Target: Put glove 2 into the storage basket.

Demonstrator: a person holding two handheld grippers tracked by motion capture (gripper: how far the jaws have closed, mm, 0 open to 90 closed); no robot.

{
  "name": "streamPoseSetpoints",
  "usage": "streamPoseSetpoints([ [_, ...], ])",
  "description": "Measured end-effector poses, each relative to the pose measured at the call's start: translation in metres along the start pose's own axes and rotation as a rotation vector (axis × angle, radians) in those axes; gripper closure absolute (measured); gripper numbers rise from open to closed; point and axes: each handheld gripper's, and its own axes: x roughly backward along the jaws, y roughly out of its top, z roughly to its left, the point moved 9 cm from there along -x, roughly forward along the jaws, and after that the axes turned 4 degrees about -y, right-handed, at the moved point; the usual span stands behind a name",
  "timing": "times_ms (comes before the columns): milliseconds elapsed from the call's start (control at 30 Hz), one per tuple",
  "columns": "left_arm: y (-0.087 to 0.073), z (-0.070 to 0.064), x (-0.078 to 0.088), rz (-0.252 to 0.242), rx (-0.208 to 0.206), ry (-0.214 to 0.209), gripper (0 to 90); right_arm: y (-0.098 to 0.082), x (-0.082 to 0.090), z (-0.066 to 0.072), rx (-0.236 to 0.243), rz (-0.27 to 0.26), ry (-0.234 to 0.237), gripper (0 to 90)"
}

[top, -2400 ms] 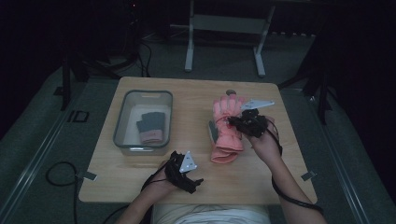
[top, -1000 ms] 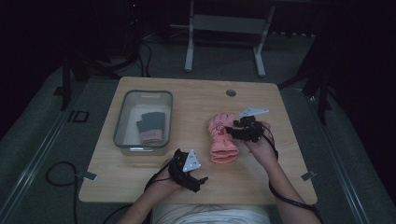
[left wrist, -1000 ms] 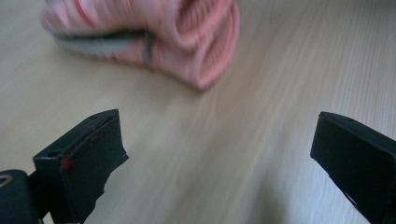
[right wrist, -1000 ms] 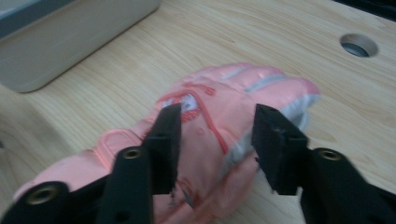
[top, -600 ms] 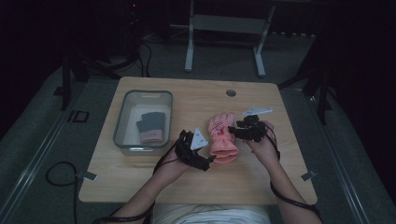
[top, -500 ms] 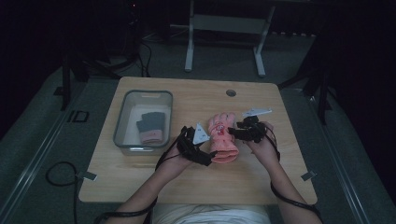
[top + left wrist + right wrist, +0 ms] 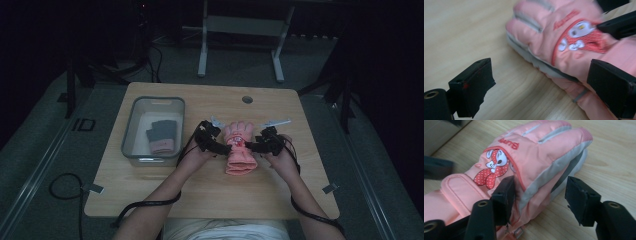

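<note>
On the wooden counter [image 7: 150,185], which takes up the middle of the high view, a clear plastic bin [image 7: 131,145] stands toward the left side with a small grey glove [image 7: 161,136] with a pink cuff lying flat on its floor. Just right of the bin, near the middle of the counter, lies the pair of pink ski gloves [image 7: 239,150], one stacked on the other, fingers pointing away from the person and cuffs toward them; the top glove carries a cartoon patch in red with white dots and a line of red lettering. The person's forearms come in from the near edge, one to each side of the gloves. The left tool [image 7: 216,146] sits at the gloves' left edge; in the left gripper view its jaws stand wide apart, one over bare wood, the other over the cuff end of the pair, neither pressing on fabric. The right tool [image 7: 256,146] is at the gloves' right edge; in the right gripper view its jaws have just been opening, the gloves' side edge lies between them, the left pad [image 7: 503,195] touching the pink fabric and the right pad [image 7: 580,200] clear of the grey trim, so nothing is gripped
</note>
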Motion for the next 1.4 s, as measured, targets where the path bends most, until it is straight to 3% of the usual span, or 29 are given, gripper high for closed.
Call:
streamPoseSetpoints([
  [133, -0.003, 0.002, -0.009, 0.021, 0.032, -0.008, 9.9, -0.003, -0.004, -0.001, -0.005, 0.023, 0.01, 40.6],
  [200, -0.01, 0.003, -0.02, 0.054, 0.109, -0.07, 11.4, -0.007, -0.009, -0.004, -0.028, 0.046, 0.047, 40.4],
  [367, -0.015, 0.001, -0.029, 0.069, 0.15, -0.111, 13.7, -0.011, -0.017, -0.004, -0.077, 0.085, 0.103, 41.2],
  [433, -0.015, -0.001, -0.031, 0.065, 0.174, -0.154, 22.3, -0.013, -0.02, -0.001, -0.085, 0.098, 0.139, 49.1],
  [467, -0.014, -0.004, -0.033, 0.062, 0.2, -0.212, 27.2, -0.013, -0.02, -0.001, -0.081, 0.103, 0.142, 51.8],
  [567, -0.013, -0.007, -0.038, 0.072, 0.228, -0.283, 37.8, -0.013, -0.022, 0.0, -0.091, 0.125, 0.155, 54.1],
  [633, -0.013, -0.007, -0.04, 0.075, 0.24, -0.302, 39.9, -0.014, -0.023, -0.001, -0.11, 0.136, 0.169, 55.3],
  [667, -0.012, -0.008, -0.041, 0.068, 0.243, -0.338, 42.3, -0.014, -0.024, -0.001, -0.115, 0.135, 0.174, 56.8],
  [733, -0.012, -0.008, -0.041, 0.068, 0.243, -0.338, 45.9, -0.014, -0.024, 0.0, -0.114, 0.134, 0.174, 56.8],
  [767, -0.012, -0.01, -0.043, 0.057, 0.237, -0.367, 45.9, -0.014, -0.024, 0.0, -0.114, 0.134, 0.174, 58.9],
  [833, -0.011, -0.012, -0.042, 0.044, 0.215, -0.364, 62.6, -0.013, -0.024, 0.003, -0.102, 0.116, 0.145, 66.4],
  [933, -0.008, -0.015, -0.037, 0.033, 0.194, -0.338, 72.4, -0.011, -0.022, 0.006, -0.101, 0.085, 0.117, 69.9],
  [1133, -0.001, -0.018, -0.026, 0.032, 0.151, -0.306, 75.7, -0.007, -0.013, 0.008, -0.11, 0.039, 0.11, 71.5],
  [1167, 0.003, -0.019, -0.018, 0.028, 0.128, -0.293, 75.9, -0.003, -0.007, 0.012, -0.09, 0.022, 0.096, 71.7],
  [1333, 0.007, -0.018, -0.007, 0.031, 0.11, -0.284, 75.9, 0.006, 0.001, 0.019, -0.068, 0.002, 0.094, 71.8],
  [1367, 0.012, -0.016, 0.01, 0.034, 0.086, -0.266, 75.9, 0.013, 0.006, 0.025, -0.057, -0.01, 0.101, 71.8],
  [1400, 0.014, -0.015, 0.015, 0.029, 0.085, -0.262, 75.9, 0.016, 0.008, 0.028, -0.05, -0.016, 0.104, 71.8],
])
